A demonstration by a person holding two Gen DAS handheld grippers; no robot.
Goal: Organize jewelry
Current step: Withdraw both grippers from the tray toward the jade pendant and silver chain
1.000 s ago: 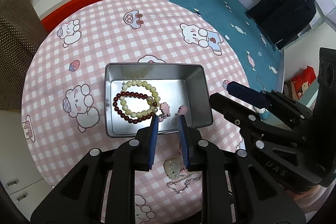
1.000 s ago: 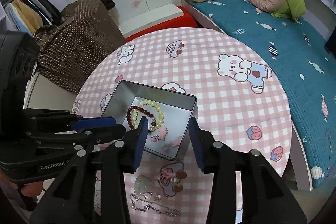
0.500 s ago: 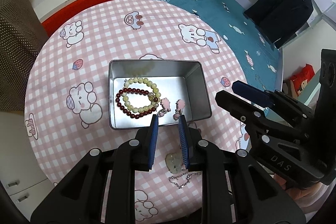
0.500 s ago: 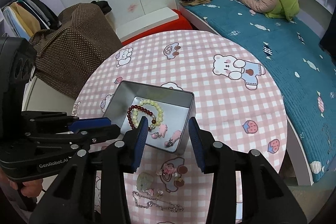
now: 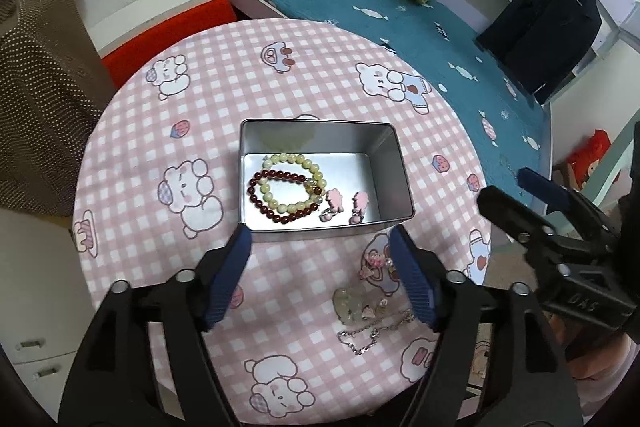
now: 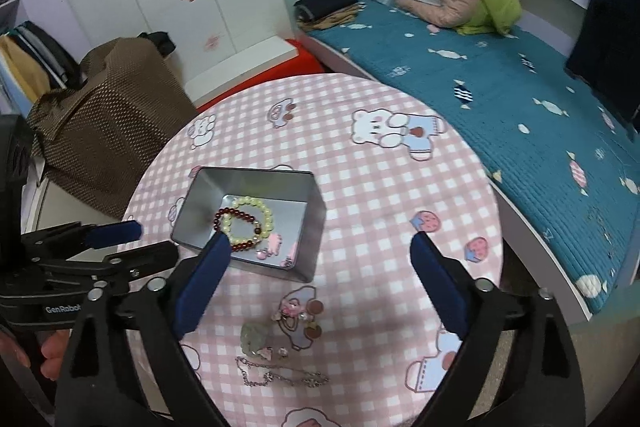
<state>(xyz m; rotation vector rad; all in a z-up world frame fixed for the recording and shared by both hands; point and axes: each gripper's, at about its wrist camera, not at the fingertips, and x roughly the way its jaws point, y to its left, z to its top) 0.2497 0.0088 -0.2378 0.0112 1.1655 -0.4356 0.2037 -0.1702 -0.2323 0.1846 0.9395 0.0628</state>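
Now both jaws just opened, nothing between: left hand-held gripper (image 5: 320,275) spread, right hand-held gripper (image 6: 320,277) spread. Bracelets (image 5: 286,187) in tin (image 5: 320,125); chain (image 5: 374,333), pendant (image 5: 350,307) loose on counter (image 5: 304,67). Pinch pendant low, lift slow.

A round tabletop (image 5: 132,163) under a pink-and-white checked cloth printed with cartoon bears, cars and strawberries carries everything here. Near its middle stands an open rectangular metal tin (image 5: 394,163), its long sides running left to right in the left wrist view. On the bare cloth just in front of the tin's near right corner lies a small pink charm piece (image 5: 374,261). Closer to the viewer rests a pale greenish translucent pendant (image 5: 350,305), with a few tiny pink bits beside it. A thin silver chain (image 5: 370,333) lies loosely curled just below the pendant, near the tabletop's front edge.
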